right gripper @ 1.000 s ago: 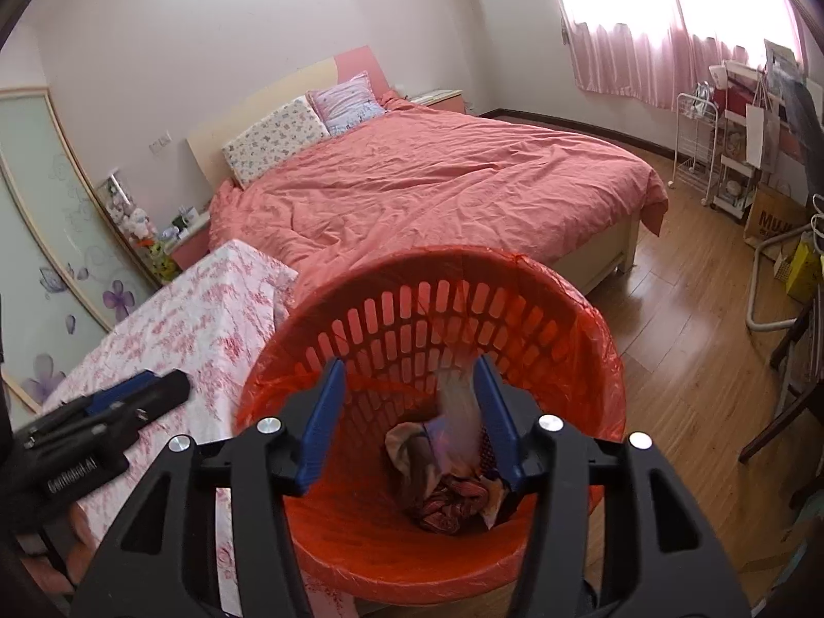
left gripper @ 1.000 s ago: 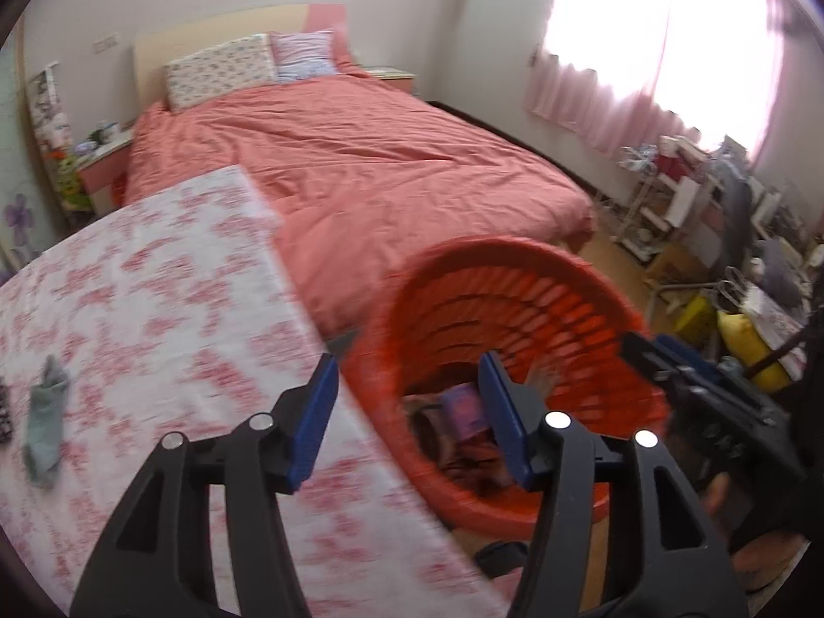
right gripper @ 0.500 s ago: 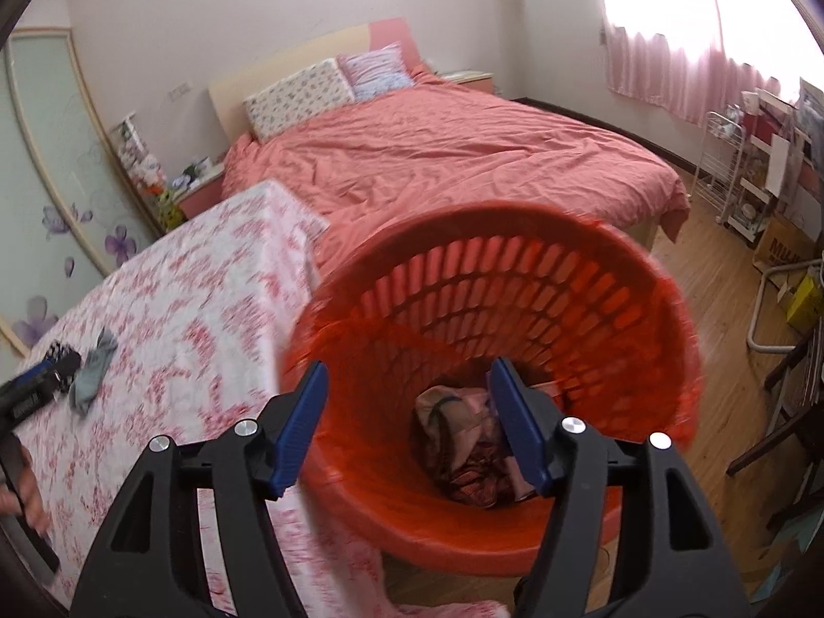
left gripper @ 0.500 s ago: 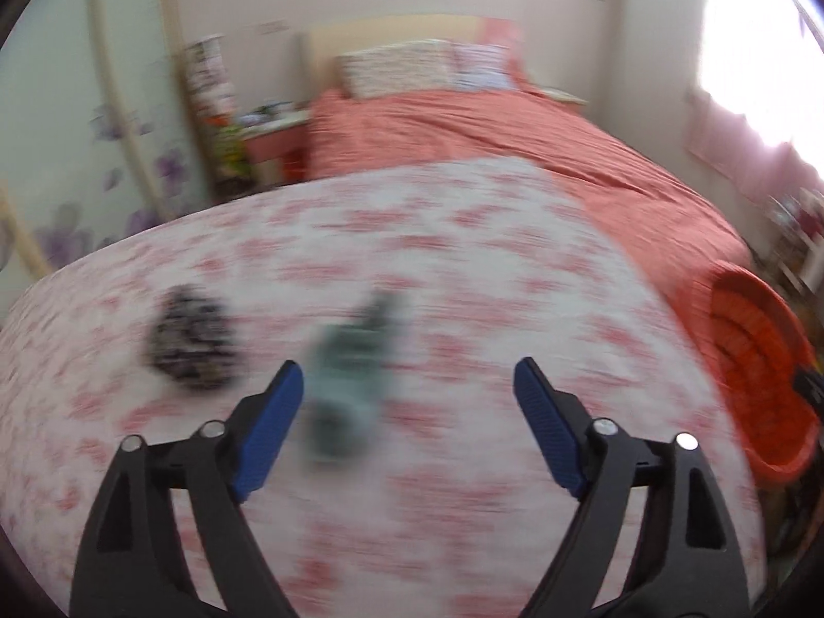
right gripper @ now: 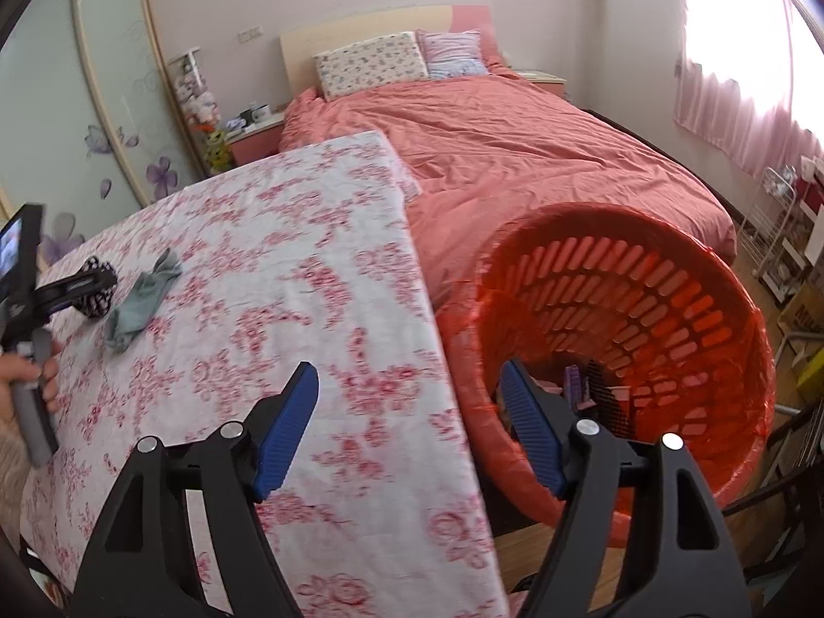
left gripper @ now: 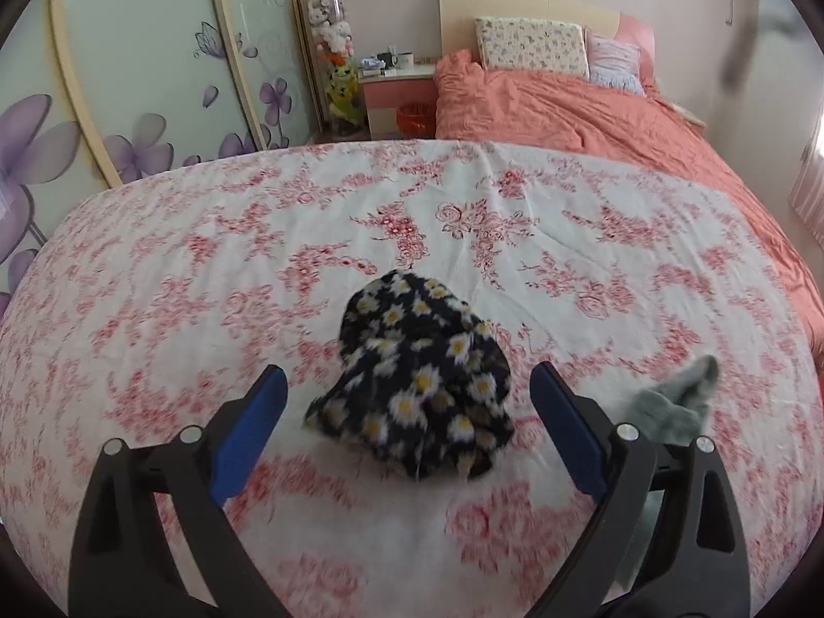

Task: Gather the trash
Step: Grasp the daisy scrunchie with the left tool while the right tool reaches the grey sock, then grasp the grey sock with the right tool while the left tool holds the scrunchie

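A dark daisy-print cloth (left gripper: pixel 417 376) lies crumpled on the table's pink-flowered cover (left gripper: pixel 206 257). My left gripper (left gripper: pixel 407 381) hovers over it, wide open, with a blue pad on either side and neither touching it. A grey sock (left gripper: pixel 674 407) lies just to its right. In the right wrist view the same sock (right gripper: pixel 139 304) and dark cloth (right gripper: pixel 95 298) lie at the far left by the left gripper (right gripper: pixel 77 283). My right gripper (right gripper: pixel 409 376) is above the table's edge beside the orange basket (right gripper: pixel 644 309). Its jaws are opening with nothing between them.
The slatted basket stands on the floor between table and bed and holds crumpled items (right gripper: pixel 577 386). A bed with a salmon quilt (right gripper: pixel 515 154) lies behind. A person's hand (right gripper: pixel 26 376) holds the left gripper's handle. A nightstand (left gripper: pixel 396 92) and flowered wardrobe doors (left gripper: pixel 129 103) line the far wall.
My left gripper swung from above the basket leftward across the table to the daisy-print cloth, and its jaws widened. My right gripper slid left from over the basket to the table's edge and opened further.
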The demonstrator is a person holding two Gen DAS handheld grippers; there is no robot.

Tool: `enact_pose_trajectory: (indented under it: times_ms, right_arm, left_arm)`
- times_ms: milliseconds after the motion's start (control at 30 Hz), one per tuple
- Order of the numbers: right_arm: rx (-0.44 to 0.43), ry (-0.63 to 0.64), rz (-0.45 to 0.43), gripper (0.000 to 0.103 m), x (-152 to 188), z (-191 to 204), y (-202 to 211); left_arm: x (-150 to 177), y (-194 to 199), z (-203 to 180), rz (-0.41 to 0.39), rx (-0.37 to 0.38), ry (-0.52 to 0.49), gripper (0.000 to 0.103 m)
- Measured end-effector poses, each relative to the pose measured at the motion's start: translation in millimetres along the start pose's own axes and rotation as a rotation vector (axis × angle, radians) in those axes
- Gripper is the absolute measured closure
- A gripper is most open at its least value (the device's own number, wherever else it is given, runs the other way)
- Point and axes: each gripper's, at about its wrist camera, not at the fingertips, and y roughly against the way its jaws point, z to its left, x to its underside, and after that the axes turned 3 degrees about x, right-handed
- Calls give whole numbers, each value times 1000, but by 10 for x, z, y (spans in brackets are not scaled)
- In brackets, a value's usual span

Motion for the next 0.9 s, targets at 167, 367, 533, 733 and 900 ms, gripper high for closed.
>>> enact_pose_trajectory:
  times_ms: [167, 367, 533, 733, 900]
  right_arm:
    - [-22, 26, 10, 30, -4, 188, -16]
    - [-89, 77, 24, 29, 6, 599, -92]
    - [-171, 128, 33, 29, 10, 1055, -172]
    - [-220, 204, 5, 29, 27, 1533, -187]
    - [-250, 185, 33, 29, -16, 1803, -346]
  left_arm:
    - [6, -82, 43, 26, 43, 12, 67]
    - [302, 169, 269, 21, 36, -51, 70]
    - [493, 285, 424, 5, 12, -81, 64]
    - [498, 281, 463, 6, 25, -73, 64]
    - [495, 261, 504, 11, 44, -50, 63]
